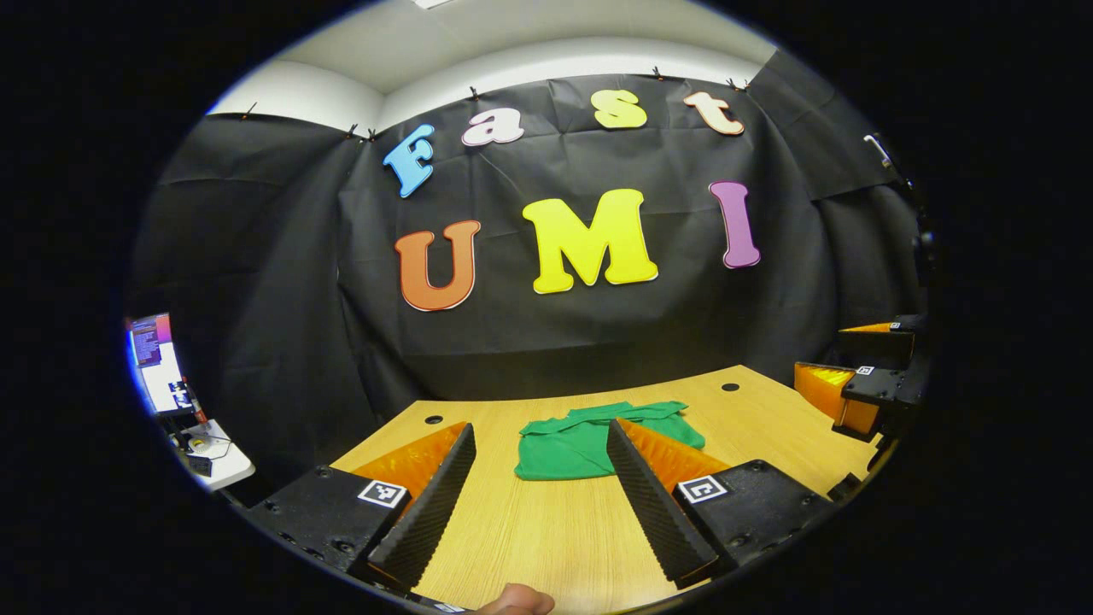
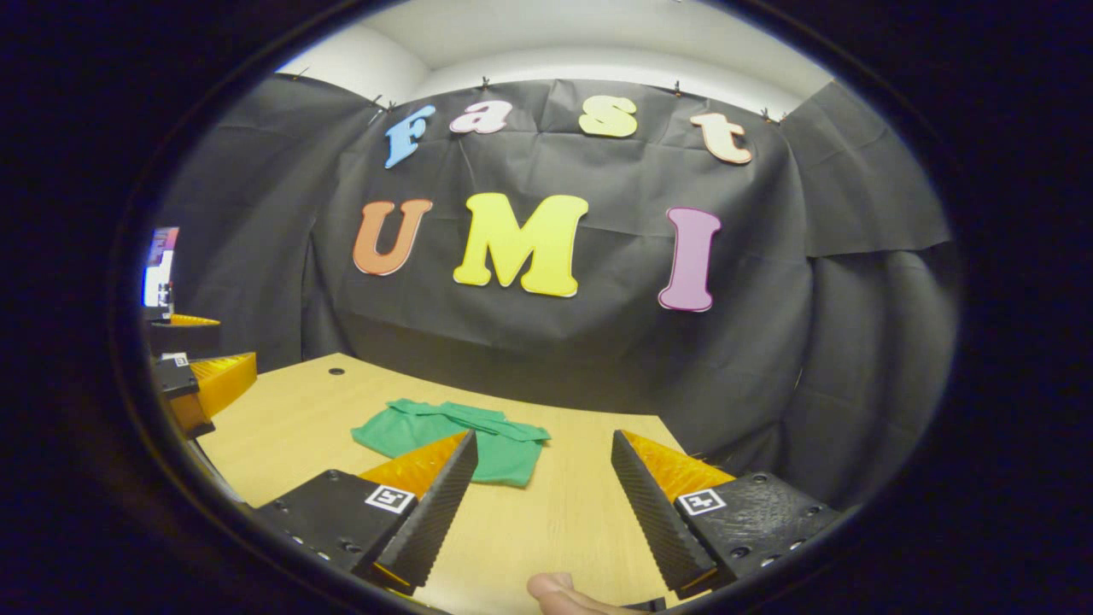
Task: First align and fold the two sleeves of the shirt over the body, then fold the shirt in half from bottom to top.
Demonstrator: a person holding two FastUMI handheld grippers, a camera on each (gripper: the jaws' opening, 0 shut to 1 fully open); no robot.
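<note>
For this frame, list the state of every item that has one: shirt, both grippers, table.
Green shirt: folded into a compact bundle, lying flat on the table, nothing touching it.
Left gripper: open, empty, held above the table short of the shirt.
Right gripper: open, empty, held above the table.
Wooden table: bears the shirt.

Both views low, facing shirt (image 1: 581, 440)

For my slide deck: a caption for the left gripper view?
Open left gripper hovers over the wooden table, facing a folded green shirt.
</note>
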